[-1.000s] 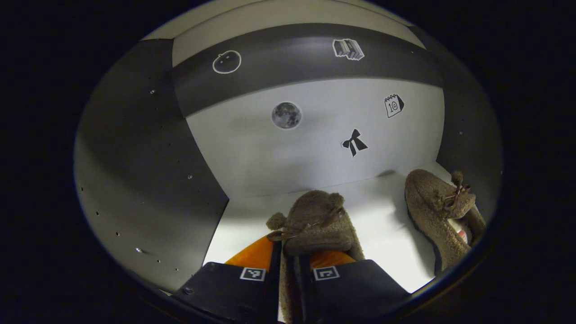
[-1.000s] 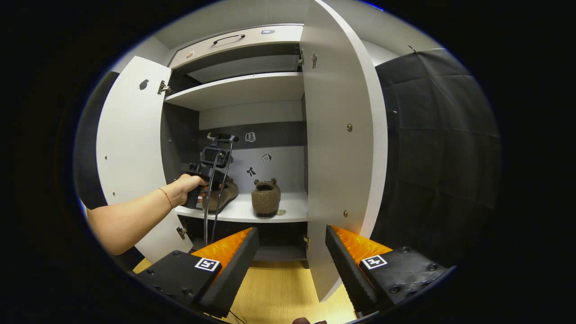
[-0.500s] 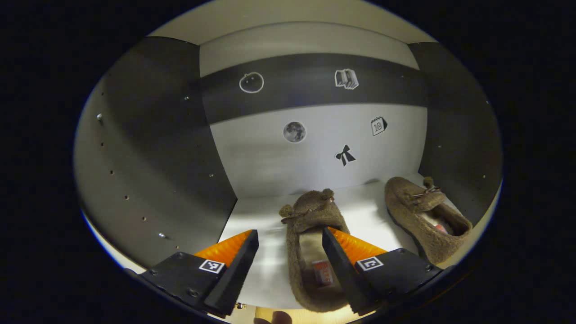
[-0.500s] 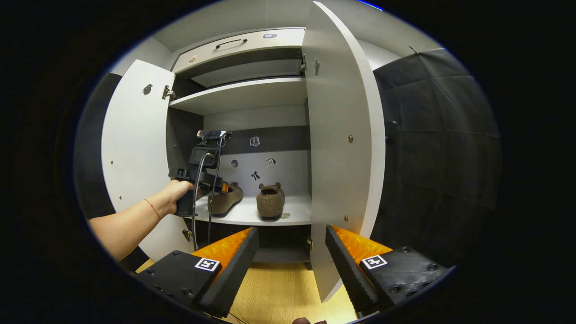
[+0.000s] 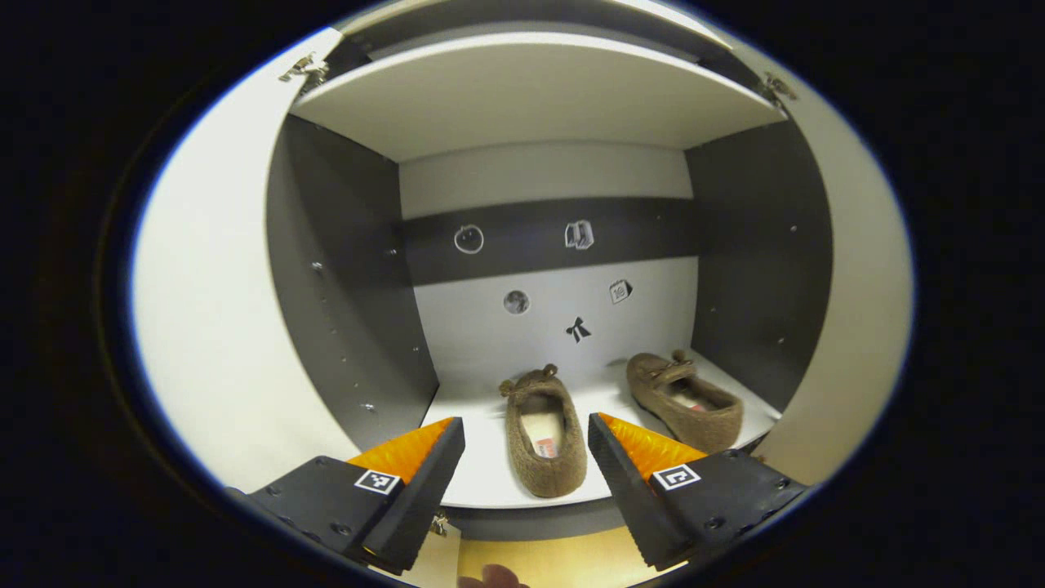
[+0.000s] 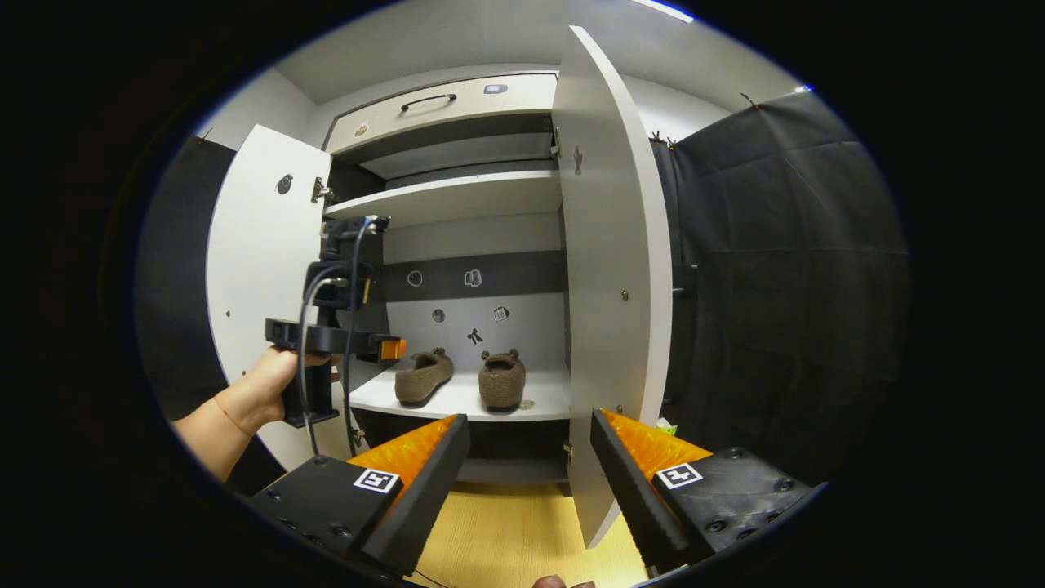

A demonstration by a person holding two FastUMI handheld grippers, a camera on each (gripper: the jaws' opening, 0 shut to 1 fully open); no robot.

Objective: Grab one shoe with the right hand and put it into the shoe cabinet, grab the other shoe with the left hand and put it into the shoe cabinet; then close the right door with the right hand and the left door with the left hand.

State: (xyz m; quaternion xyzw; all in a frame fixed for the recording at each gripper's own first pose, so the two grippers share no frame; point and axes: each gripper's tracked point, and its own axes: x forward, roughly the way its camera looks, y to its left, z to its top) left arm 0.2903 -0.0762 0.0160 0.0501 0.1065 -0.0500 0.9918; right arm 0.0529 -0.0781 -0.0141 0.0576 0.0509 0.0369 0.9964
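left tool (image 5: 522,457) released, empty, near shoe (image 5: 544,441) on cabinet shelf (image 5: 490,478), right tool (image 6: 526,457) released

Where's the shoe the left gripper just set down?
In the left gripper view, that shoe lies on the cabinet shelf, toe inward, left of the other shoe.

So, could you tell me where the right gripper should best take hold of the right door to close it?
Probably the right door's free front edge, near mid-height. It stands wide open, edge-on to the right gripper, whose jaws are open. Come from its outer right side and push it leftward toward the cabinet; no handle shows on this face.
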